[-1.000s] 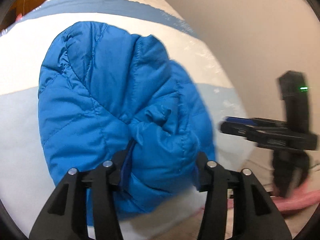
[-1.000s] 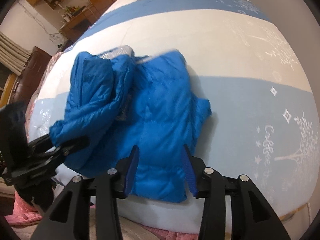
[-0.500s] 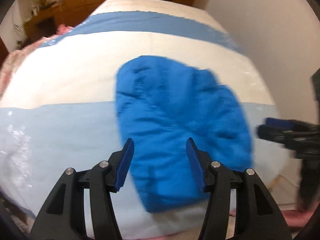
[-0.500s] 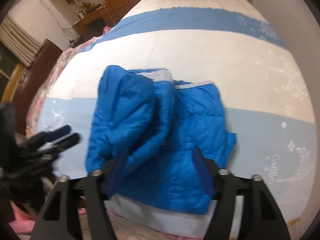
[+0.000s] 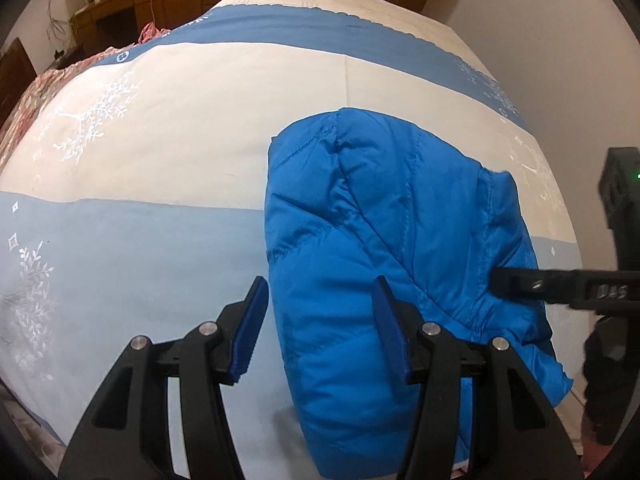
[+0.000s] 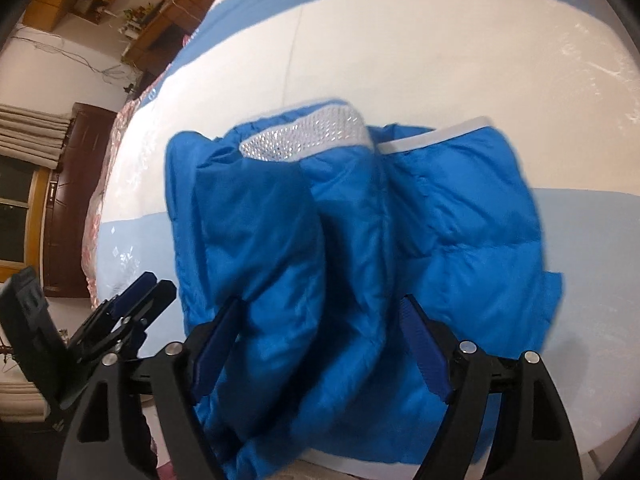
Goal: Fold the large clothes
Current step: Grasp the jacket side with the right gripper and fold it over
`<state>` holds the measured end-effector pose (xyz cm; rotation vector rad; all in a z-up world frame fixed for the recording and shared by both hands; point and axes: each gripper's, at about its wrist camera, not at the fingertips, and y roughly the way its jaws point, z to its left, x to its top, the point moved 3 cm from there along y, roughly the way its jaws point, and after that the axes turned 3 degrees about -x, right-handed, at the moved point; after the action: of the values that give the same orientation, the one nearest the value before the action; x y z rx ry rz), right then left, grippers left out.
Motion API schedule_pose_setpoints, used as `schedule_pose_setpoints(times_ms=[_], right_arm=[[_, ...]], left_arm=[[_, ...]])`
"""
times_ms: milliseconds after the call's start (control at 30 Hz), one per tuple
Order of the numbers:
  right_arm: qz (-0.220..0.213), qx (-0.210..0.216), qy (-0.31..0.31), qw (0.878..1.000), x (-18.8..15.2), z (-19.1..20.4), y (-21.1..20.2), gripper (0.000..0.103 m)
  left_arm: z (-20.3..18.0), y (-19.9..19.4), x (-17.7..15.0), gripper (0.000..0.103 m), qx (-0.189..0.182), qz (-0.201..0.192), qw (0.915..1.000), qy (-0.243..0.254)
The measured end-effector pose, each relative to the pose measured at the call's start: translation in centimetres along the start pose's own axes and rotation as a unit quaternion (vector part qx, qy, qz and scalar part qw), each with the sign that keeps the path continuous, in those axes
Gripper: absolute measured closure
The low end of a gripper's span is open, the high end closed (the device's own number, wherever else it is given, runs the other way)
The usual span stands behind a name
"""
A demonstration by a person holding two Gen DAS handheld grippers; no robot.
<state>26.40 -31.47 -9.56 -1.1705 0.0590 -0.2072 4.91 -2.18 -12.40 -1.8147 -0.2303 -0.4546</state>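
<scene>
Hovering mid-fold over the blue jacket — left gripper parted and empty, right gripper opening around nothing pinched — next needing a fresh grip on an edge.

Warm, dim indoor light, no hard glare, soft shadow under the blue jacket on the bedspread; heavy fisheye bending and black corner vignette in both views; left-wrist view fairly sharp, right-wrist view motion-blurred across jacket edges.
</scene>
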Motion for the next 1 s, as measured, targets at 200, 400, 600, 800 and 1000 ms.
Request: schedule_pose_setpoints(times_ms=[200,400,600,800,1000], right_arm=[[-0.006,0.003,-0.019,1.0,0.3,1.1,1.5,0.063],[-0.062,0.007,-0.083,0.995,-1.1,3.4,-2.0,0.087],[-0.095,0.022,-0.103,0.99,-2.7,3.7,-5.8,0.09],[-0.126,0.023,-0.108,0.986,-3.7,2.2,-9.2,0.09],[-0.137,0.021,-0.09,0.986,-4.0,0.4,-10.1,0.09]], left_arm=[[0.1,0.0,0.7,0.051,0.013,-0.005,0.9999,0.006],[-0.5,-1.1,0.9,0.05,0.006,-0.015,0.9998,0.015],[-1.7,-2.6,0.9,0.049,-0.004,-0.03,0.9991,0.029],[-3.9,-3.2,0.6,0.049,-0.013,-0.033,0.9982,0.049],[-5.9,-3.3,0.0,0.048,-0.018,-0.033,0.9973,0.063]])
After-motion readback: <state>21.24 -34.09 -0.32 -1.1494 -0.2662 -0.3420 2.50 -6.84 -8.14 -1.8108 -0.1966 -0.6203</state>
